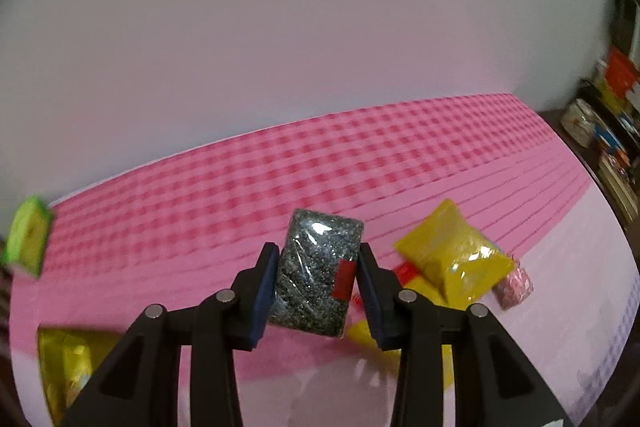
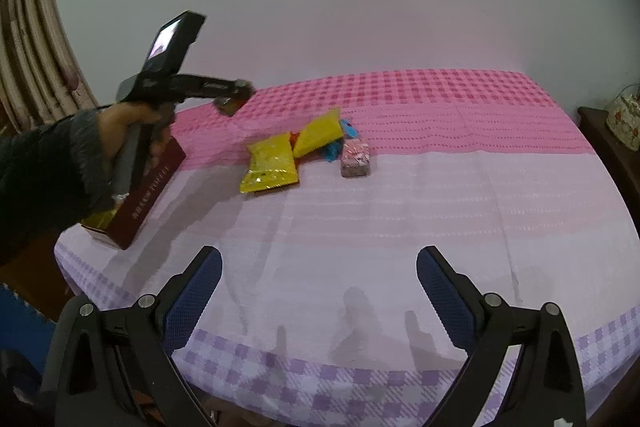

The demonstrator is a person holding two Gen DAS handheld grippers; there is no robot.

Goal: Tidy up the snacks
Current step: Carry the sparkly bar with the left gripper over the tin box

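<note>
Dark speckled plastic-wrapped snack block (image 1: 316,273) pinched upright in left gripper (image 1: 318,291) fingers, dark-red open box (image 2: 154,187) lower-left of it; right gripper (image 2: 318,301) fingers spread, empty.

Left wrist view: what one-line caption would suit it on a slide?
Left gripper jaws shut on a dark speckled snack pack, lifted above the pink checked cloth, yellow packets behind.

A dark speckled block (image 1: 316,273) is wrapped in glossy clear film that catches the light. Beside it, the yellow packets (image 1: 456,255) are of shiny crinkled foil or plastic. Beneath them, the bedspread (image 2: 400,195) is seen as matt woven cloth with a ribbed texture.
</note>
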